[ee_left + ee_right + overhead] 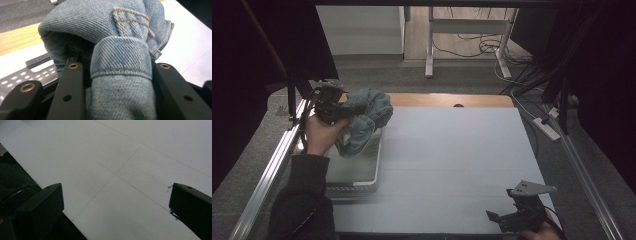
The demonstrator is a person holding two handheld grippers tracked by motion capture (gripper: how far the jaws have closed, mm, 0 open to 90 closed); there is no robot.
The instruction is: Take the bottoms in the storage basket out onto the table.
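Observation:
A bundle of blue denim cloth [364, 120] is held up over the white perforated tray [357, 177] at the table's left. My left gripper [343, 111] is shut on it; in the left gripper view a folded denim hem [121, 75] is wedged between the two black jaws, and the rest of the denim cloth [100, 22] bulges beyond them. My right gripper [499, 220] rests near the table's front right edge. In the right gripper view its jaws stand wide apart over the bare white table [120, 165], with nothing between them.
The white table surface [452, 155] stretches from the tray to the right edge, with a wooden strip [447, 100] along its far side. Metal rails [267, 170] run along both sides. Cables and desk legs [467, 45] lie on the floor beyond.

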